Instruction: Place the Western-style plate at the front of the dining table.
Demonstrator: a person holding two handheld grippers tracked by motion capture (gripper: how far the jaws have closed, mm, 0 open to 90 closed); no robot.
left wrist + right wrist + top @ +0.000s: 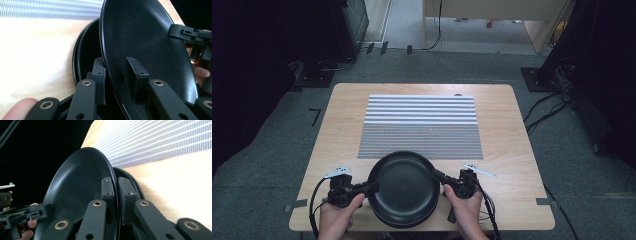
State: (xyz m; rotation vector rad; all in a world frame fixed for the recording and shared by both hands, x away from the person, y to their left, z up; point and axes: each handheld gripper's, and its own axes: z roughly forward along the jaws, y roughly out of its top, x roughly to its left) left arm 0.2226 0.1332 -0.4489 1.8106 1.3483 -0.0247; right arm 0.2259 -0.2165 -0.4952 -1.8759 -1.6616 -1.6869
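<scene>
We're seeing the top plate [404, 182] sitting over another plate [404, 221] at the table's [337, 130] near edge, the striped mat [421, 125] lying just behind them, left gripper [373, 187] and right gripper [435, 175] flanking it.

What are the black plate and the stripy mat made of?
The top plate looks like glazed ceramic or melamine: smooth black with tiny speckles and a soft sheen. The mat seems woven plastic or fabric, matte, with fine grey and white ribbed stripes.
</scene>
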